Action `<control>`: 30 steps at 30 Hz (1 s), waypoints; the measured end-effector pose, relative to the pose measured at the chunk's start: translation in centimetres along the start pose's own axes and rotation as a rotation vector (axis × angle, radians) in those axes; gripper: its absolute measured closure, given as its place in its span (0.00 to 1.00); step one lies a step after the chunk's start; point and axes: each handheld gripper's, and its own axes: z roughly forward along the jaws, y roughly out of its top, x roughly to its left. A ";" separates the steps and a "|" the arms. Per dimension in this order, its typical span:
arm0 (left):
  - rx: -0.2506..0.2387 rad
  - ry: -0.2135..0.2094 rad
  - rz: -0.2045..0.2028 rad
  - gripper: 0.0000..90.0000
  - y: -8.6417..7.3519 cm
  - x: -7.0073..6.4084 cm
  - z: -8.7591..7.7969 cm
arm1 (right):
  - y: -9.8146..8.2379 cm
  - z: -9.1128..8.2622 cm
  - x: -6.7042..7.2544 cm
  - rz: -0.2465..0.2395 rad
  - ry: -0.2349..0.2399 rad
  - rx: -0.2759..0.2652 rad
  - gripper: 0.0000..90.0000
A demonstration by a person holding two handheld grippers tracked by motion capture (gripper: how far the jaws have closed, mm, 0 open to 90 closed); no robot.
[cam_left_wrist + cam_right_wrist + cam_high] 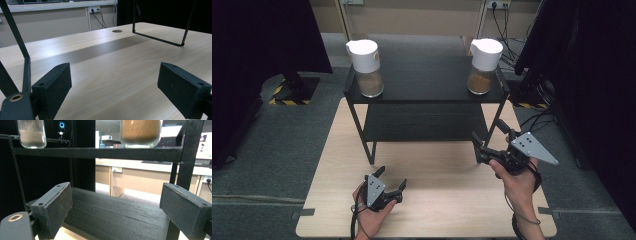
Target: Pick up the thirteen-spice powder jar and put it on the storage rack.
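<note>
A black two-tier shelf (pixel 427 89) stands on the far half of the wooden table (pixel 437 210). Two glass jars with white lids sit on its top tier: the left jar (pixel 366 61) holds pale brown powder, the right jar (pixel 483 59) a darker orange-brown powder. My left gripper (pixel 391 179) is low over the table's near left, open and empty. My right gripper (pixel 490 136) is open and empty by the shelf's front right leg. The right gripper view has the lower tier (pixel 117 215) between the jaws and both jars (pixel 32 132) (pixel 140 132) above.
The shelf's thin metal legs (pixel 160 40) rest on the tabletop, and a round cable hole (pixel 117 31) lies in its far side. Dark panels stand left and right of the table. Grey carpet surrounds it, with cables at the back right.
</note>
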 end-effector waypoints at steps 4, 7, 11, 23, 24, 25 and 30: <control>0.000 0.000 0.001 0.13 0.0 0.0 0.0 | -0.5 -0.1 -0.1 0.004 -0.005 0.013 0.12; -0.001 0.000 0.000 0.13 0.0 0.0 0.0 | -0.9 -0.2 -0.1 0.006 -0.006 0.022 0.12; 0.000 0.001 0.001 0.13 0.0 0.0 0.0 | -1.5 -0.3 -0.2 0.008 -0.008 0.038 0.12; -0.002 0.002 0.002 0.13 0.0 0.0 0.0 | -3.5 -0.7 -0.1 0.018 -0.001 0.077 0.12; -0.001 0.002 0.002 0.13 0.0 0.0 0.0 | -3.6 -0.7 -0.1 0.019 0.000 0.081 0.12; -0.001 0.001 0.002 0.13 0.0 0.0 0.0 | -3.8 -0.8 -0.2 0.019 0.001 0.086 0.12; -0.001 0.001 0.002 0.13 0.0 0.0 0.0 | -4.7 -0.9 -0.3 0.028 0.000 0.106 0.12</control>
